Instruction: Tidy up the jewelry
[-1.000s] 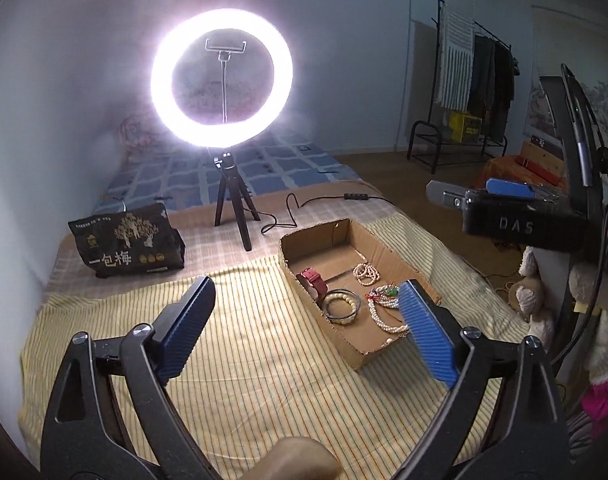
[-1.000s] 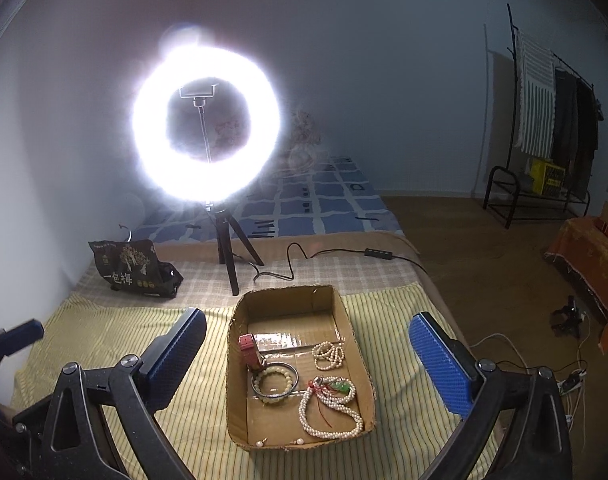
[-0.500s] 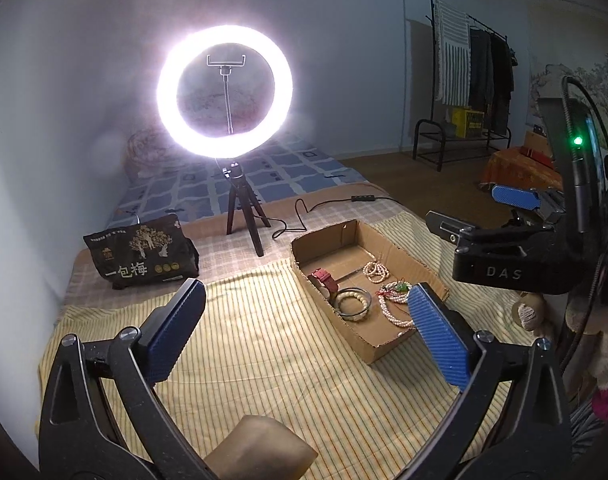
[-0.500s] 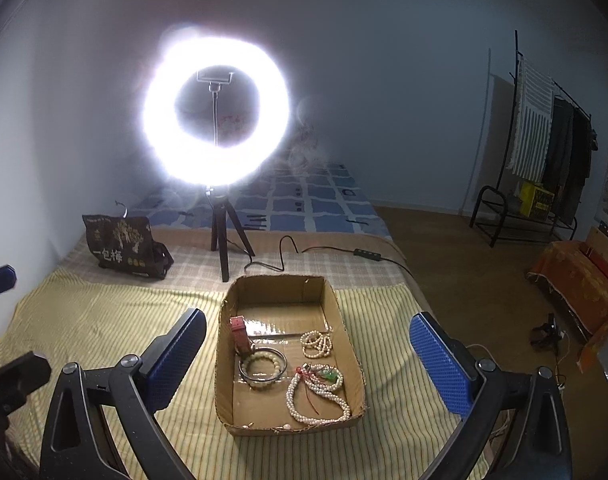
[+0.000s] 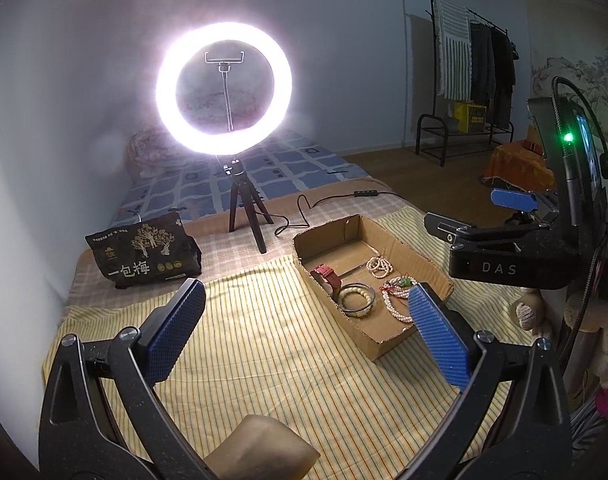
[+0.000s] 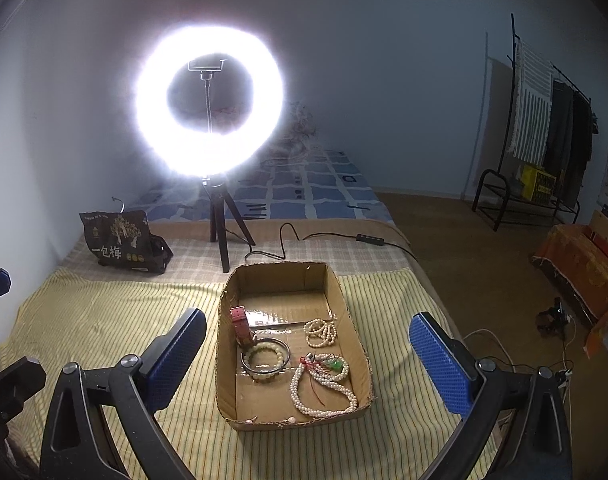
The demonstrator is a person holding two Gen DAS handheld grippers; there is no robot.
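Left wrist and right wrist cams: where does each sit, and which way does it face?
Left wrist: on the left tool, angled down across the yellow striped cloth; brown cardboard tray sits right of centre; right tool visible.
Right wrist: on the right tool, facing the tray straight on.
Shared: tray, beaded jewelry, glowing ring light.

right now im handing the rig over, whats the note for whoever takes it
Left tool: open, empty, over the yellow striped cloth.
Right tool: open, empty, in front of the shallow brown cardboard tray.
In the tray: red watch, pale bead bracelet inside a dark bangle, small coiled cream bead strand, long white bead necklace with red cord and green charm.
Done: nothing visibly sorted out of the tray.
Left: all pieces are yet to be picked and arranged.
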